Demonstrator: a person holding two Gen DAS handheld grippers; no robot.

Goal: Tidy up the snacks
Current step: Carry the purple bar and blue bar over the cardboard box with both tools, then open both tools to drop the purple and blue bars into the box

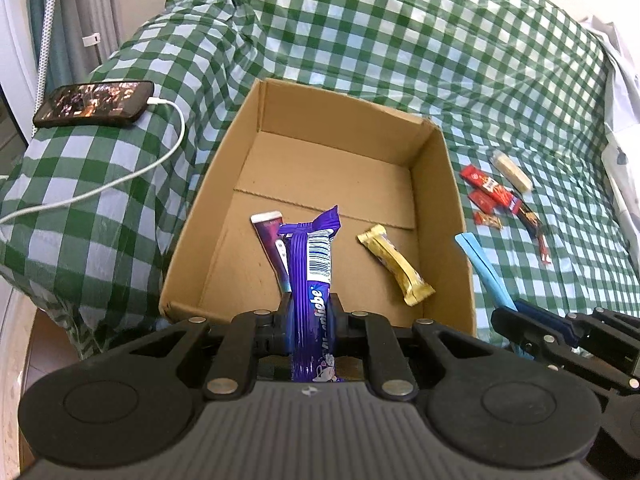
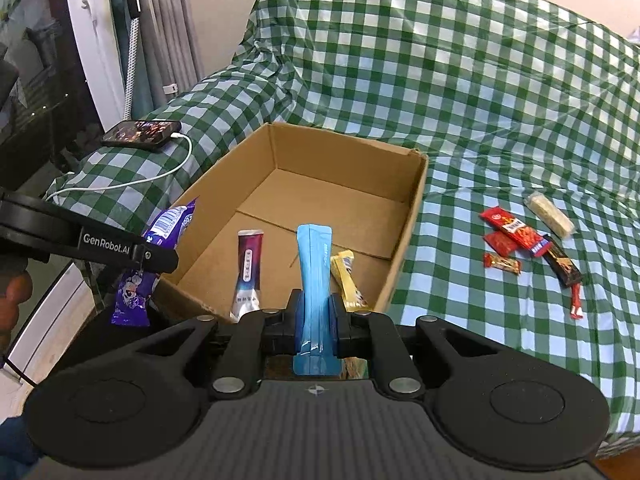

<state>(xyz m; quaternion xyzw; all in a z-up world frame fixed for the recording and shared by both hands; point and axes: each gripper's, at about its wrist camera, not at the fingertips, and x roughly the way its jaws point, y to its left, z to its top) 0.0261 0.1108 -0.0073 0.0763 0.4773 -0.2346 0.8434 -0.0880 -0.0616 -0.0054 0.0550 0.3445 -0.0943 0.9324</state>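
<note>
Purple snack bar (image 1: 310,280) pinched in left gripper (image 1: 310,312) fingers, blue packet (image 2: 314,280) in right gripper (image 2: 314,312), "GenRobot.AI" lettering.

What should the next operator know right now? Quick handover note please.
Left claw: shut on purple snack bar, at the cardboard box's near edge.
Right claw: shut on blue snack pouch, also at the near edge.
Done: yellow bar and dark red-and-white stick pack lie in the box.
Left: drop both held items in, then the red packets, pale bar and dark stick on the checked cloth.
</note>
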